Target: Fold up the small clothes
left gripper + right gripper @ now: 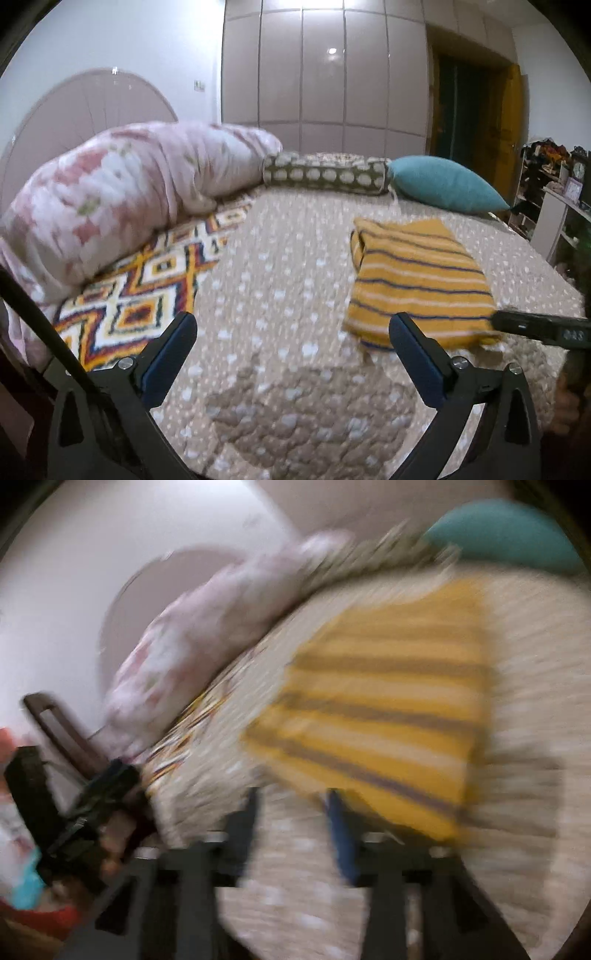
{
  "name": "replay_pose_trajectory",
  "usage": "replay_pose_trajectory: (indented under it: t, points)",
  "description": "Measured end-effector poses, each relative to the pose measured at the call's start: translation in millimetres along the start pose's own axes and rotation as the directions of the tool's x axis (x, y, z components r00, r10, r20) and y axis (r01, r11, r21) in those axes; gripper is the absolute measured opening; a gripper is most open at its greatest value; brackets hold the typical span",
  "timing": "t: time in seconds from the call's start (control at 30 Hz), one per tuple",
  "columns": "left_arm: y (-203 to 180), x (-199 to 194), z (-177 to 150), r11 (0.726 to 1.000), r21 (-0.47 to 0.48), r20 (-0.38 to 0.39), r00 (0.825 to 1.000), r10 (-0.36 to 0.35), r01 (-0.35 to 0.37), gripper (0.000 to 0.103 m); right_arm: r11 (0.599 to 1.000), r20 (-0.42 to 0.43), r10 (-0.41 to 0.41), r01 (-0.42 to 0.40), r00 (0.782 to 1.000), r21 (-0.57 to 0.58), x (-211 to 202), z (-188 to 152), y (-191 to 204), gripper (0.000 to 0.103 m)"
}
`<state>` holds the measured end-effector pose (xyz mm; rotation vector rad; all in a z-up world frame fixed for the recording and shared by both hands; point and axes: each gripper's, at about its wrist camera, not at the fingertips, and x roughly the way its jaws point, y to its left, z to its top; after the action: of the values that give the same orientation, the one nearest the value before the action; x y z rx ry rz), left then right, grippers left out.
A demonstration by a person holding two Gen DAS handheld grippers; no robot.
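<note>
A folded yellow garment with dark and white stripes [417, 280] lies flat on the beige dotted bedspread [280, 266], right of centre in the left wrist view. My left gripper [293, 332] is open above the bedspread, just left of the garment's near edge, with nothing between its fingers. The black body of the right tool [546, 328] pokes in at the garment's near right corner. The right wrist view is badly blurred. There the right gripper [293, 812] stands open over bare bedspread [295, 867], and the garment [388, 709] lies just beyond its right finger.
A pink floral duvet [129, 192] is heaped on a patterned blanket [147, 295] at the left. A spotted bolster [325, 171] and a teal cushion [447, 182] line the far edge. Wardrobe doors [325, 74] stand behind, cluttered shelves [554, 192] at the right.
</note>
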<state>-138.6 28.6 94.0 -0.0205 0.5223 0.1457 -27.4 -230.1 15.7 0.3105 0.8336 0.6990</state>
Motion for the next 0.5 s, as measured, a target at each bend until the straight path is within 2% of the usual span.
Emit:
replay_pose_trajectory:
  t: [0.03, 0.07, 0.13, 0.2, 0.27, 0.3, 0.37, 0.43, 0.5]
  points:
    - [-3.8, 0.0, 2.9, 1.000, 0.010, 0.004, 1.000, 0.009, -0.009, 0.103, 0.995, 0.050, -0.093, 0.093, 0.994, -0.016, -13.2, -2.8, -4.4, 0.069]
    - [-8.5, 1.1, 5.3, 1.000, 0.017, 0.001, 1.000, 0.010, -0.010, 0.103, 0.980, 0.087, -0.191, 0.195, 0.978, -0.039, -22.8, -6.5, -8.4, 0.072]
    - [-15.1, 4.0, 8.7, 1.000, 0.022, -0.019, 1.000, -0.015, 0.016, 0.103, 0.950, 0.093, -0.294, 0.301, 0.951, -0.080, -22.3, -11.2, -10.8, 0.072]
    - [-22.4, 3.7, 10.2, 0.999, 0.022, -0.042, 0.998, -0.043, 0.044, 0.103, 0.941, 0.055, -0.314, 0.319, 0.948, -0.116, -8.3, -17.0, -10.4, 0.072]
    - [-27.1, 3.3, 10.4, 0.999, 0.025, -0.056, 0.998, -0.039, 0.041, 0.103, 0.935, 0.057, -0.323, 0.328, 0.945, -0.136, 4.4, -19.1, -8.6, 0.069]
    - [-28.4, 3.2, 10.6, 0.999, 0.031, -0.062, 0.998, -0.032, 0.034, 0.103, 0.935, 0.061, -0.321, 0.326, 0.945, -0.136, 7.7, -19.5, -11.5, 0.051]
    - [-28.5, 2.4, 10.7, 0.999, 0.041, -0.067, 0.998, -0.016, 0.019, 0.103, 0.940, 0.063, -0.328, 0.333, 0.942, -0.076, 9.6, -15.2, -23.5, 0.026]
    - [-24.6, 2.5, 10.3, 0.999, 0.029, -0.068, 0.998, -0.018, 0.020, 0.103, 0.955, 0.073, -0.298, 0.297, 0.952, 0.014, -2.9, -15.8, -37.2, 0.022]
    - [-21.5, 5.0, 8.5, 0.999, 0.011, -0.080, 0.996, -0.032, 0.033, 0.103, 0.941, 0.068, -0.337, 0.334, 0.939, 0.043, -8.6, -19.8, -42.5, 0.022]
